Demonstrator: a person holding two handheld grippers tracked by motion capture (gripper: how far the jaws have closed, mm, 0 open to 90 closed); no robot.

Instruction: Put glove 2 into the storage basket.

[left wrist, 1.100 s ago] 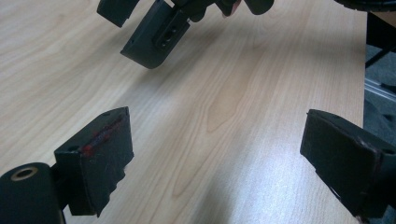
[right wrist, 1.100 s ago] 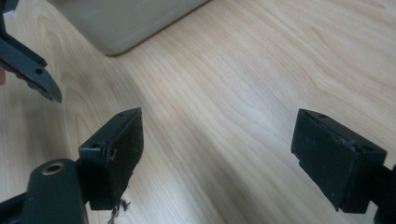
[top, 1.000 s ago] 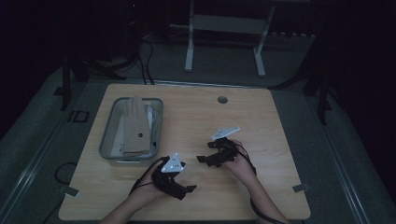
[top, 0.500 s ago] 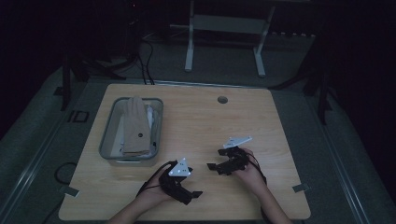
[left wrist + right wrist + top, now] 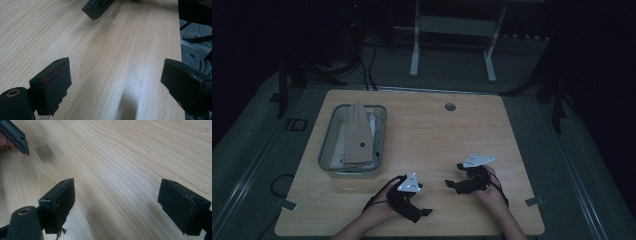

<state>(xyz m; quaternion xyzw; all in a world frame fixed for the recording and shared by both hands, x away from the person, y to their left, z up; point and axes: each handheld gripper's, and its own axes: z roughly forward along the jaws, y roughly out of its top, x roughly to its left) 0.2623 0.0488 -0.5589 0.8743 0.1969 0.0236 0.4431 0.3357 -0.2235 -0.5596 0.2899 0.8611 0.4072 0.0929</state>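
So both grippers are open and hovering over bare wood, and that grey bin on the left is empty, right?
Not quite: the grey bin is not empty. The high view shows a tan glove lying in it. The left gripper and right gripper are indeed open over bare wood.

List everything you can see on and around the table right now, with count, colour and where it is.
Table: one, light wood, centre of the high view.
Bin: one, grey, on the table's left side.
Glove: one, tan, lying in the bin over some pale items too dim to name.
Round hole: one, dark, near the table's far edge.
White frame: one, on the floor beyond the table.
Left gripper: one, black, jaws wide apart, empty, near the table's front edge.
Right gripper: one, black, jaws wide apart, empty, right of the left gripper.
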